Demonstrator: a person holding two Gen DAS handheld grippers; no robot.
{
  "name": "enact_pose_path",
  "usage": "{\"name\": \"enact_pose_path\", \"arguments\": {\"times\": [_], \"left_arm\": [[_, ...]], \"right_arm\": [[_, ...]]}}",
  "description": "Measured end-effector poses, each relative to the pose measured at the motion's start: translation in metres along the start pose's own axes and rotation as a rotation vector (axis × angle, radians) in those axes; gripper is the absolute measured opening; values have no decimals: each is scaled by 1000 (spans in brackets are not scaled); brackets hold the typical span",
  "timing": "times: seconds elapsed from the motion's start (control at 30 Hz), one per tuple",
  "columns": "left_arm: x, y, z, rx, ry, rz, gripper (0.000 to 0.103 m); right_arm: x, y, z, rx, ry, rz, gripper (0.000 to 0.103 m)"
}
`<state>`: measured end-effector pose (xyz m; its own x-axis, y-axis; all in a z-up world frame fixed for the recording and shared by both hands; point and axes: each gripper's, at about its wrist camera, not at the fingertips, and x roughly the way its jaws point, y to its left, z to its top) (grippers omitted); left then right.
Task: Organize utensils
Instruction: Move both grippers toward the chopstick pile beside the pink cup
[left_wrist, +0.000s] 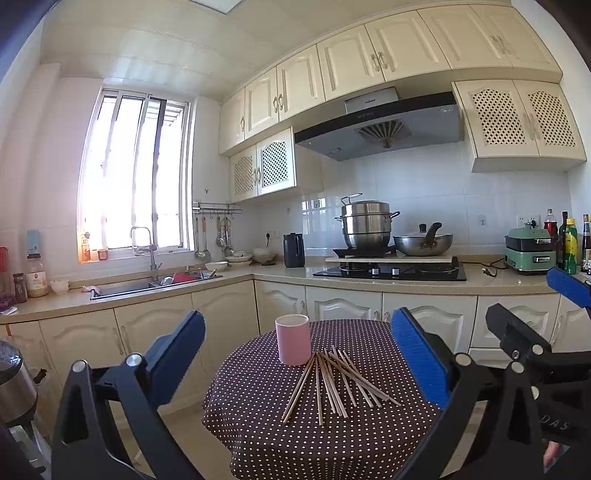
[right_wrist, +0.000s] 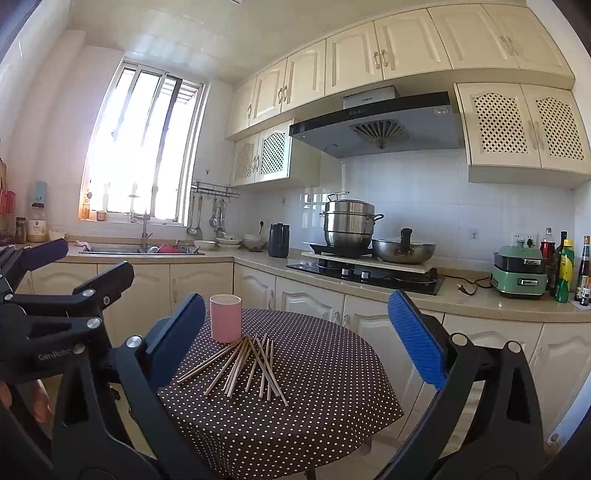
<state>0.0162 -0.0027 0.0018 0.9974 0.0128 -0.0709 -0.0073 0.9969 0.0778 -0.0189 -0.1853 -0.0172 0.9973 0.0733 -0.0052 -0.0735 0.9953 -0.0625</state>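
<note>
A pink cup (left_wrist: 293, 339) (right_wrist: 225, 318) stands upright on a small round table (left_wrist: 280, 439) (right_wrist: 325, 369) covered in a dark polka-dot cloth. Several wooden chopsticks (left_wrist: 334, 382) (right_wrist: 246, 365) lie in a loose fan just in front of the cup. My left gripper (left_wrist: 299, 350) hovers high, short of the table, wide open and holding nothing. My right gripper (right_wrist: 297, 332) hangs beside it, also wide open and holding nothing. Each gripper shows at the edge of the other's view, the right gripper (left_wrist: 532, 306) and the left gripper (right_wrist: 74, 269).
Behind the table runs an L-shaped kitchen counter (left_wrist: 280, 275) with a sink (left_wrist: 147, 286), a black kettle (left_wrist: 294, 250), a hob with a steel pot (left_wrist: 365, 225) and a wok (left_wrist: 423, 243), a green cooker (left_wrist: 530, 251) and bottles (left_wrist: 569, 243). A steel flask (left_wrist: 14, 384) stands low at the left.
</note>
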Motion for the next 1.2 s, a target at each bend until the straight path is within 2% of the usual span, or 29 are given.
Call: {"name": "enact_pose_path", "arguments": {"times": [0.57,1.2], "left_arm": [[75,10,-7,-2,97,9,99],[126,19,-14,-19,172,8,99]], "right_arm": [[69,3,-6,27,114,35,97],[123,7,-5,53,241,77,97]]}}
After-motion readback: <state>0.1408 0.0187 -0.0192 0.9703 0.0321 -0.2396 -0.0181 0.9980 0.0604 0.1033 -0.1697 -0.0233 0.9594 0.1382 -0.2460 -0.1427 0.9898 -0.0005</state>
